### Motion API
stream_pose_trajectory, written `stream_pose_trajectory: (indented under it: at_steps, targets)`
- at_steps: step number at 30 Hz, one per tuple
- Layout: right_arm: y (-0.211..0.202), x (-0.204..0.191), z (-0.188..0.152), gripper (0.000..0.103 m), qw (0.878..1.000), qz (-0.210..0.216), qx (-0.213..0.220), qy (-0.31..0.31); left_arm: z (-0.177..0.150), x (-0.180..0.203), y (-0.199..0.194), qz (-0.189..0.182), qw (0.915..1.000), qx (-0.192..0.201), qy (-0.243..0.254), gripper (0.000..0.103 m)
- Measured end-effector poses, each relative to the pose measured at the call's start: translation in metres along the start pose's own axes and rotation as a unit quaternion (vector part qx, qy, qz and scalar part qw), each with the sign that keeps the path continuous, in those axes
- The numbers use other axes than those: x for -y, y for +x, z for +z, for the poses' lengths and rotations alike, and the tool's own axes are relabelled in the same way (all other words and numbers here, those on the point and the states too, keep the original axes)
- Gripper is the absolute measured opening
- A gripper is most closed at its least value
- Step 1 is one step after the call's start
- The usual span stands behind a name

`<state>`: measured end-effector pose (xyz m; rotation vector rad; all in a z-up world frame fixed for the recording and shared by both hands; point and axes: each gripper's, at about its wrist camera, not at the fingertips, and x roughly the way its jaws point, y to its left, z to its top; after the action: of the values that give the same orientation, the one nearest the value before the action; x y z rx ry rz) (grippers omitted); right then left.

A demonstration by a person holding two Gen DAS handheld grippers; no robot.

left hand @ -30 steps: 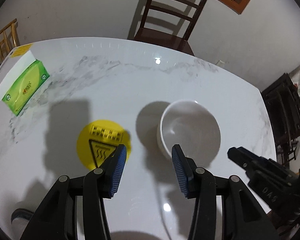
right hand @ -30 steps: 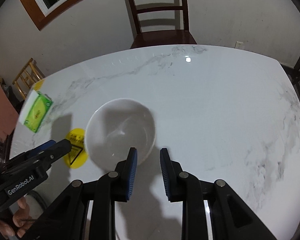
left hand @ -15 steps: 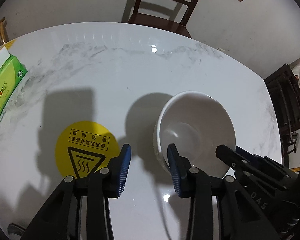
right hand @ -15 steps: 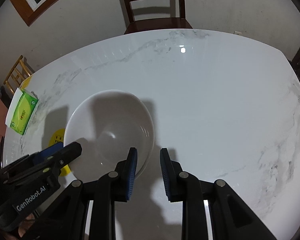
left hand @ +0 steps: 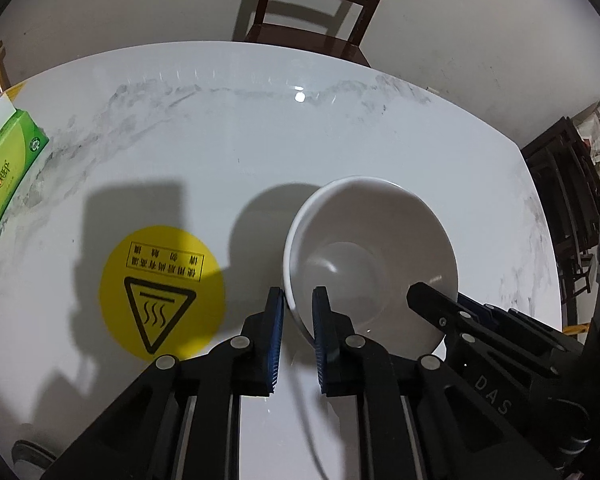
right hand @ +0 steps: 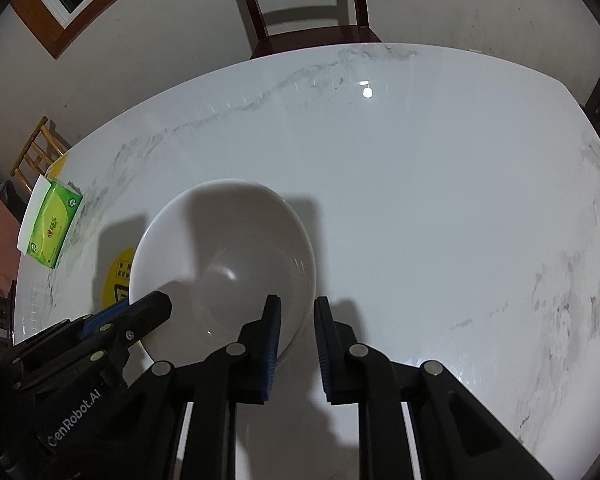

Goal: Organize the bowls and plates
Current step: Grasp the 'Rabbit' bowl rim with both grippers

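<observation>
Green glossy tissue box (left hand: 8, 176) far left of the marble-look counter (left hand: 260, 140), then flat yellow warning sticker (left hand: 162, 294). Left hand-held gripper (left hand: 298, 304) closing over the near-left rim of the smooth white round bowl (left hand: 372, 256); right hand-held gripper (right hand: 296, 312) closing over its right rim. Bowl not lifted; sorting all ahead.

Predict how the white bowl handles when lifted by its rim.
Likely rigid: the white bowl looks like glazed ceramic, so probably fragile. Glossy highlights suggest a slippery rim. Left gripper and right gripper are closing across opposite rim sides, so it should lift without tipping.
</observation>
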<state>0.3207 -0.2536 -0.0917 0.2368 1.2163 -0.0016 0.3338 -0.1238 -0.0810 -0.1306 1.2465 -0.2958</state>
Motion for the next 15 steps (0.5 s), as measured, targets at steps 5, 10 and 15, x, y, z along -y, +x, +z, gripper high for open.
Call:
stream_pose_trajectory:
  at_steps: [5,10,15]
  targets:
    - [-0.006,-0.001,-0.011,0.017,1.0,0.0,-0.005,-0.003,-0.011,0.003,-0.007,0.007,0.9999,-0.003,0.013,0.012]
    - [-0.023,-0.003,-0.021,0.017,1.0,0.002,0.0,-0.008,-0.018,0.007,-0.023,0.008,0.9997,0.005,0.022,0.012]
    - [-0.046,-0.008,-0.033,0.017,1.0,0.001,0.013,-0.017,-0.028,0.01,-0.042,0.007,0.9995,0.013,0.027,0.012]
